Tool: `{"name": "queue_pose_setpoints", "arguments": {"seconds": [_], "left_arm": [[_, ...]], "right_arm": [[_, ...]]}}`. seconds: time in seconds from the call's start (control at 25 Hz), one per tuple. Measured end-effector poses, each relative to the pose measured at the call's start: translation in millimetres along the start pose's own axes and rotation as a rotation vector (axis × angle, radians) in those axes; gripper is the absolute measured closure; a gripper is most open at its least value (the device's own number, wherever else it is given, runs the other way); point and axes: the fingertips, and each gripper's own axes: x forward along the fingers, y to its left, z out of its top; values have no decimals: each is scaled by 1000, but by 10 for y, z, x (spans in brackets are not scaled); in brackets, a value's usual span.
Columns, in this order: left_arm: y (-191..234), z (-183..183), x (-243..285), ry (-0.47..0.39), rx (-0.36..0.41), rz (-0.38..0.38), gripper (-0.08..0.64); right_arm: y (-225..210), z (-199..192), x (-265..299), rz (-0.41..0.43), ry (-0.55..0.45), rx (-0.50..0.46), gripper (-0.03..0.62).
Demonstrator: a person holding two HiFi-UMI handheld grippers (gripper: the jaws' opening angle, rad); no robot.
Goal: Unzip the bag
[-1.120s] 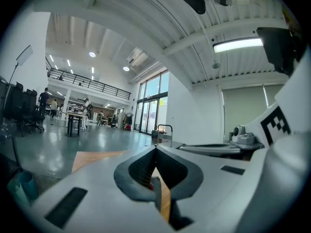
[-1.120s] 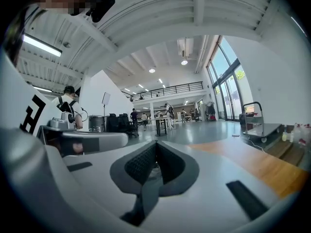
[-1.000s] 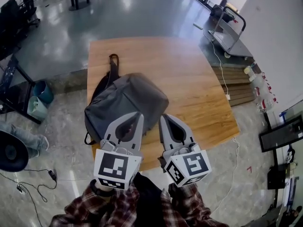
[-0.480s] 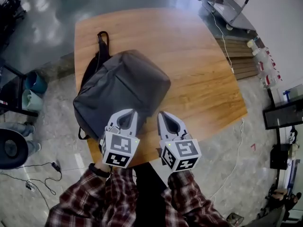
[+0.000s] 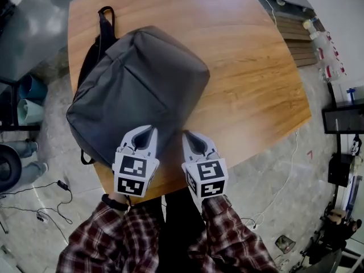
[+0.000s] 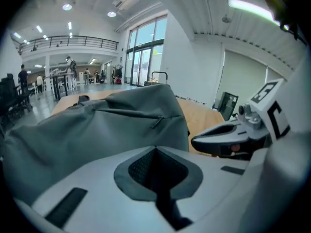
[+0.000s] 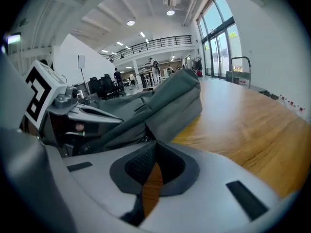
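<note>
The grey bag (image 5: pixel 136 90) lies flat on the left half of the wooden table (image 5: pixel 250 67). The left gripper (image 5: pixel 149 128), jaws pressed together and empty, hangs at the bag's 6 o'clock edge. The right gripper (image 5: pixel 185 134), likewise closed on nothing, has the bag at its 11 o'clock.

The left gripper (image 5: pixel 149 129) and right gripper (image 5: pixel 187 135) are light grey. Each has a black-and-white cube (image 5: pixel 135 176). The sleeves (image 5: pixel 111 233) are red checks.
</note>
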Motion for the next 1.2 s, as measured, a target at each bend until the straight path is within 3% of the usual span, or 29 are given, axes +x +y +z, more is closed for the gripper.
{"name": "queue_pose_setpoints", "arguments": {"seconds": [0.08,0.24,0.72,0.92,1.2], "left_arm": [[36,-42,35,-1,-53,-19,552],[27,-56,61,4,-63,-29,552],[15,-74,64,11,-72,-38,553],[11,-80,67,15,-68,-36,552],[21,-96,86,28,-54,-26,553]], "right_arm": [[8,-83,61,9,42,-50,583],[116,-168,133,105,102,-89,581],[227,-147,146,416,214,179,540],[241,-158,222,437,253,230,529],[242,-159,296,393,298,183,541]]}}
